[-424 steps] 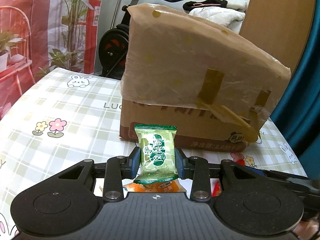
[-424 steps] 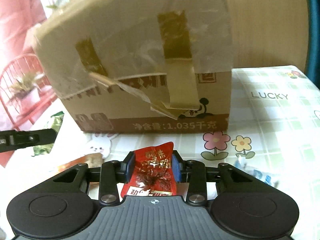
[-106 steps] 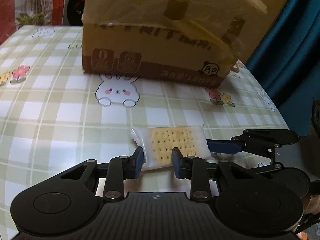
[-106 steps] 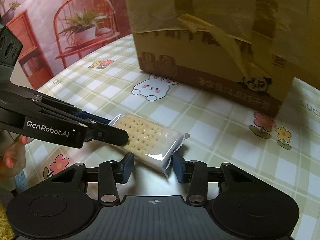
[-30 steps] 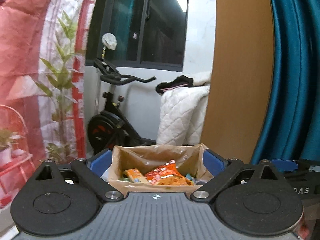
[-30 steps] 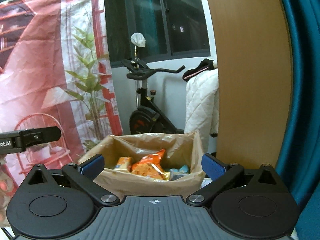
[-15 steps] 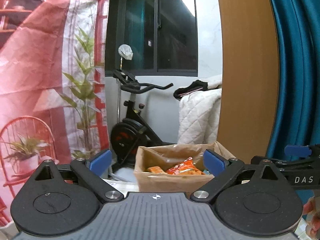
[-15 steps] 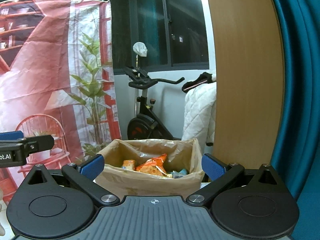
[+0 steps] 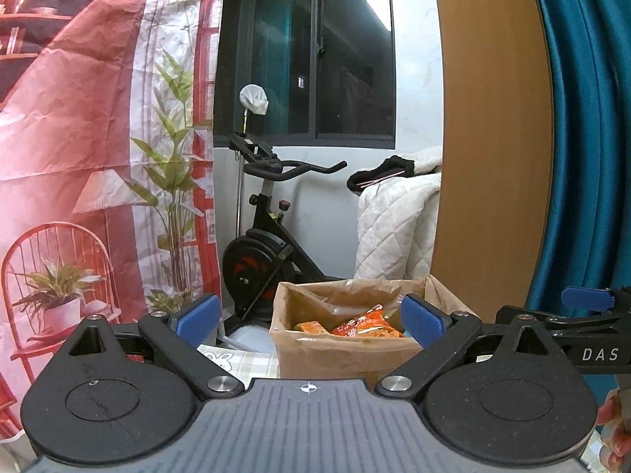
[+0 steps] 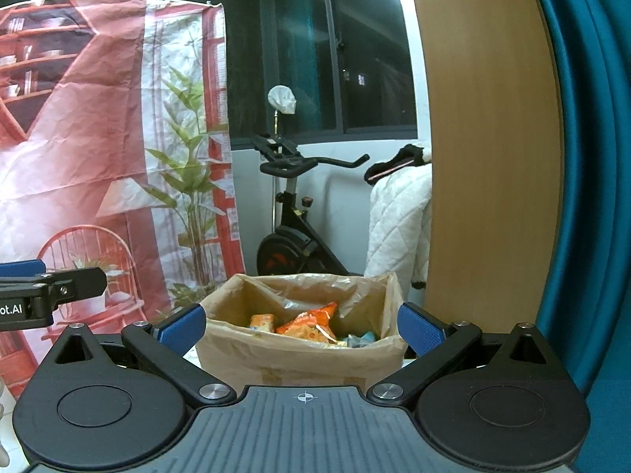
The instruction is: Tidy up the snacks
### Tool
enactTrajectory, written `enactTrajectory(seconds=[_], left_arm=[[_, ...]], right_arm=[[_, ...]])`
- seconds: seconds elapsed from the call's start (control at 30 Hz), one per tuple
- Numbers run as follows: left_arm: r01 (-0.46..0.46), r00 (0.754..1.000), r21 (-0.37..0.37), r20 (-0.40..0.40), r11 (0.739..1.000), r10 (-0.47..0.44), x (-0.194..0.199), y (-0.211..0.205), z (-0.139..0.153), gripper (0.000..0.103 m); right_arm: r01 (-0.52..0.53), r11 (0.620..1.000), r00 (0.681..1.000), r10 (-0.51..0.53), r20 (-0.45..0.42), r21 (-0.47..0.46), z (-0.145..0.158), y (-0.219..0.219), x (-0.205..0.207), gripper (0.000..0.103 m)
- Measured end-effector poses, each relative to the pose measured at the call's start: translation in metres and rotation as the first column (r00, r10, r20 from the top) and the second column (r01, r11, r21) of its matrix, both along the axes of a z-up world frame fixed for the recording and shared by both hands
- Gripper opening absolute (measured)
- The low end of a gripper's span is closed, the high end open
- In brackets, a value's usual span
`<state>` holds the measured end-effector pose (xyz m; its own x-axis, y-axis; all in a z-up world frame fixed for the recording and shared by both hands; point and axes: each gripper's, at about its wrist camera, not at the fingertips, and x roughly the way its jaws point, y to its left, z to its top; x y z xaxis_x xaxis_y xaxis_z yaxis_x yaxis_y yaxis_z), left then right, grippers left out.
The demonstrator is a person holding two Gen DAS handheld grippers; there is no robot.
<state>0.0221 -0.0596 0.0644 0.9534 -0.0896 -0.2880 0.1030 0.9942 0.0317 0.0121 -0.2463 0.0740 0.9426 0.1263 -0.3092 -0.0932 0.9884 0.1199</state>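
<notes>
An open cardboard box (image 9: 315, 349) lined with brown plastic stands ahead of both grippers, also seen as the box (image 10: 276, 356) in the right wrist view. Inside lie several snack packets, among them an orange-red bag (image 9: 361, 321) and the same orange bag (image 10: 311, 321) beside a yellow packet (image 10: 262, 321). My left gripper (image 9: 309, 321) is open wide with nothing between its blue pads, held near and level with the box rim. My right gripper (image 10: 301, 325) is likewise open and empty. Each gripper shows at the edge of the other's view.
A checked tablecloth with a rabbit print (image 9: 232, 358) shows under the box. Behind stand an exercise bike (image 9: 268, 244), a white quilt (image 9: 394, 228), a wooden panel (image 9: 489, 157), a teal curtain (image 9: 587, 138) and a red printed backdrop (image 9: 79, 157). A hand (image 9: 615, 429) shows at lower right.
Both grippers have drawn back and risen a little; the box sits slightly lower and further right in the left view. Both stay open and empty.
</notes>
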Motion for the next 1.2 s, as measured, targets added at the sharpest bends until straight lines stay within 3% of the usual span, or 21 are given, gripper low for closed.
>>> enactTrajectory(seconds=[1.2], left_arm=[[-0.009,0.999,-0.037,-0.040,0.999,0.007,0.0019,0.0068,-0.0020,0.099]], right_arm=[[0.004,1.000,1.000,-0.004,-0.014,0.008,-0.0037,-0.0021,0.0011,0.102]])
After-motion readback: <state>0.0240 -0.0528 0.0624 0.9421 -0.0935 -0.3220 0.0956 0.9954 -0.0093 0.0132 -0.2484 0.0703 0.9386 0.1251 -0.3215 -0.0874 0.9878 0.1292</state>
